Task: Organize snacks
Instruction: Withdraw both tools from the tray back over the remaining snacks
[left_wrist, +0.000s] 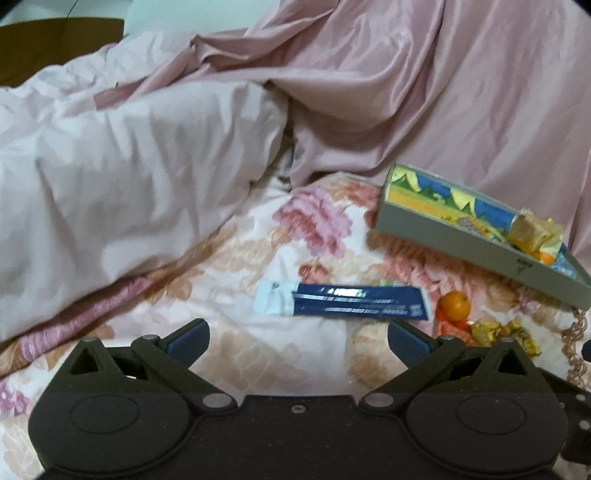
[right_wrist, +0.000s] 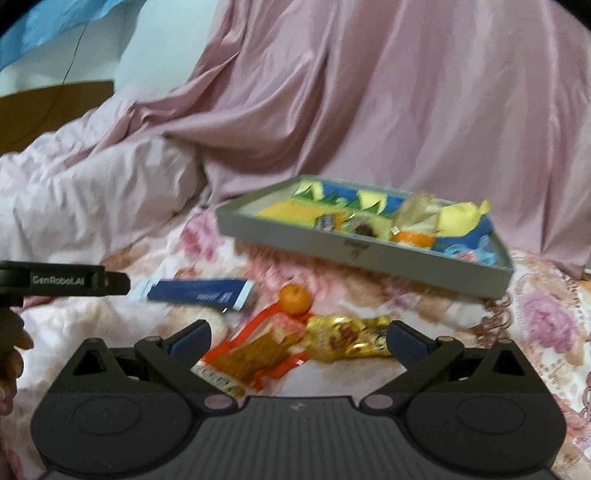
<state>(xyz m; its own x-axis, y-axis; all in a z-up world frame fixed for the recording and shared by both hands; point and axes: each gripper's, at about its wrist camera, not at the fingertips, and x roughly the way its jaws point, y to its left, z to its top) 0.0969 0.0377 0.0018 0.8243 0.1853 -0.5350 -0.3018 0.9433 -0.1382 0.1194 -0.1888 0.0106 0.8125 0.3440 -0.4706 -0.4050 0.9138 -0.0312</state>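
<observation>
A grey box lid (right_wrist: 354, 251) with a colourful inside lies on the floral bedspread and holds several wrapped snacks (right_wrist: 417, 225); it also shows in the left wrist view (left_wrist: 458, 240). In front of it lie a blue stick packet (right_wrist: 199, 291) (left_wrist: 343, 301), a small orange (right_wrist: 294, 298) (left_wrist: 455, 304), an orange-red packet (right_wrist: 258, 354) and a gold wrapped snack (right_wrist: 347, 338) (left_wrist: 506, 332). My left gripper (left_wrist: 297, 338) is open and empty, just short of the blue packet. My right gripper (right_wrist: 297, 339) is open and empty, over the orange-red and gold packets.
A rumpled pink duvet (left_wrist: 122, 166) is piled at the left and pink sheets (right_wrist: 406, 96) rise behind the lid. The left gripper's body (right_wrist: 66, 282) shows at the left edge of the right wrist view. A wooden headboard (left_wrist: 55, 44) is at the far left.
</observation>
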